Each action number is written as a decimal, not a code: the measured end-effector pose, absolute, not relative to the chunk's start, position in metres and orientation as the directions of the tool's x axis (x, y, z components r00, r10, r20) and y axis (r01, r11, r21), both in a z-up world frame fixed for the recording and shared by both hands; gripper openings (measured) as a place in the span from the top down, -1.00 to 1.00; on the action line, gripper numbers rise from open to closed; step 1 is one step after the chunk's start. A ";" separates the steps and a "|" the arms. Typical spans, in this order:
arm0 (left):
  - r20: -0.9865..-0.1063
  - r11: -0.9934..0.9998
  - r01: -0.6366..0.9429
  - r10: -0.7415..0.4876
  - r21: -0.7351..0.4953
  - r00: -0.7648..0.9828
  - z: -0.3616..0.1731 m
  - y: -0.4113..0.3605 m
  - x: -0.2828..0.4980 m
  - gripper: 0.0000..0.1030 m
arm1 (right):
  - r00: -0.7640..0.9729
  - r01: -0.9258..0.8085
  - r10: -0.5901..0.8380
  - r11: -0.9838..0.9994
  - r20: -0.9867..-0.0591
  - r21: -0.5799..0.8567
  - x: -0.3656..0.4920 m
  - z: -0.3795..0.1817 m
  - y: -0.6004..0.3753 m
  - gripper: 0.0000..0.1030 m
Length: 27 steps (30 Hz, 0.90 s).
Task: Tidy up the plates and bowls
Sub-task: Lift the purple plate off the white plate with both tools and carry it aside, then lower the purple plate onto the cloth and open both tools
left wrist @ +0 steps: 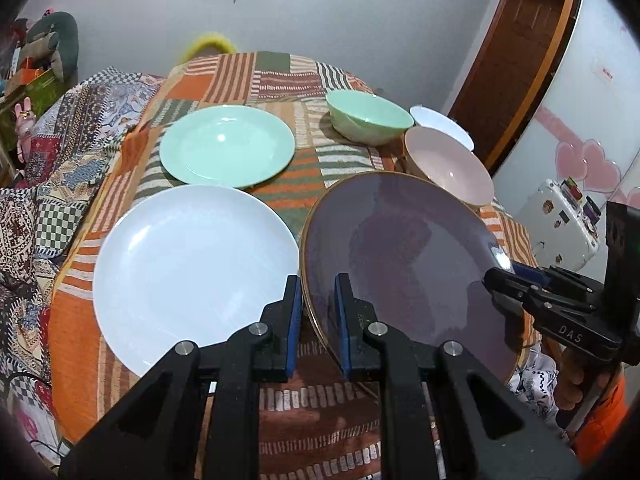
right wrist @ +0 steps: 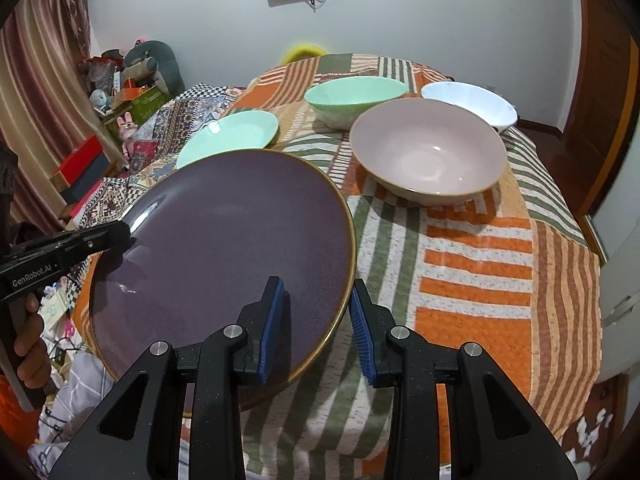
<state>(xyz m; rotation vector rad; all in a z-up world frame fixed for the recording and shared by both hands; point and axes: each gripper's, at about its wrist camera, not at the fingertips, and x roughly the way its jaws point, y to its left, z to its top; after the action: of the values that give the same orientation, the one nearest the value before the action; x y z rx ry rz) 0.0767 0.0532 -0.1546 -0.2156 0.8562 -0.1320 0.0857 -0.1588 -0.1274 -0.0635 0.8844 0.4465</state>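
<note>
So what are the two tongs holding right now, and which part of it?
Both hold the purple plate by its rim, lifted and tilted: the left tongs clamp its left edge, the right tongs its right edge.

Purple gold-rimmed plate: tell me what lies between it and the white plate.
Nothing visible. The round purple gold-rimmed plate, gripped at opposite rims by the left gripper and right gripper, sits right beside the large white plate, their rims nearly meeting. The mint-green plate lies behind, clear of that path.
</note>
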 end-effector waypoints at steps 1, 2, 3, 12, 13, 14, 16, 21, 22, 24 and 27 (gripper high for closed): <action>-0.738 0.969 0.029 -0.207 -0.246 0.642 -0.157 0.052 0.079 0.70 | 0.546 -0.399 0.349 0.908 -0.761 0.129 0.086 -0.129 -0.160 0.41; -0.741 0.968 0.030 -0.212 -0.251 0.637 -0.158 0.051 0.080 0.70 | 0.544 -0.395 0.346 0.909 -0.764 0.130 0.086 -0.130 -0.162 0.41; -0.743 0.967 0.032 -0.215 -0.253 0.634 -0.159 0.049 0.081 0.70 | 0.542 -0.391 0.343 0.911 -0.767 0.131 0.086 -0.131 -0.163 0.41; -0.769 0.968 0.043 -0.222 -0.246 0.599 -0.173 0.036 0.097 0.70 | 0.530 -0.359 0.326 0.923 -0.783 0.141 0.091 -0.140 -0.173 0.41; -0.774 0.968 0.041 -0.222 -0.246 0.593 -0.176 0.034 0.099 0.70 | 0.528 -0.356 0.325 0.923 -0.784 0.142 0.091 -0.141 -0.173 0.41; -0.778 0.969 0.040 -0.221 -0.245 0.588 -0.178 0.034 0.101 0.70 | 0.527 -0.355 0.322 0.924 -0.786 0.141 0.092 -0.142 -0.173 0.41; -0.784 0.969 0.040 -0.221 -0.244 0.580 -0.182 0.032 0.104 0.70 | 0.527 -0.351 0.320 0.926 -0.787 0.141 0.093 -0.144 -0.175 0.41; -0.788 0.968 0.039 -0.225 -0.248 0.573 -0.186 0.033 0.112 0.70 | 0.524 -0.345 0.318 0.927 -0.790 0.144 0.097 -0.146 -0.176 0.41; -0.789 0.968 0.040 -0.224 -0.247 0.572 -0.187 0.032 0.113 0.70 | 0.524 -0.344 0.315 0.928 -0.791 0.142 0.098 -0.146 -0.175 0.41; -0.790 0.969 0.041 -0.224 -0.245 0.571 -0.189 0.032 0.115 0.70 | 0.524 -0.343 0.313 0.929 -0.792 0.140 0.100 -0.147 -0.176 0.41; -0.796 0.968 0.037 -0.226 -0.248 0.561 -0.194 0.031 0.118 0.70 | 0.525 -0.337 0.309 0.931 -0.793 0.139 0.103 -0.148 -0.177 0.41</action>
<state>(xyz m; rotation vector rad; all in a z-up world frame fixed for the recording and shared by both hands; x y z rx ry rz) 0.1178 0.0314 -0.1939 -0.2124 0.9644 -0.1561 0.1034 -0.1766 -0.1481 -0.0329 0.9419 0.3868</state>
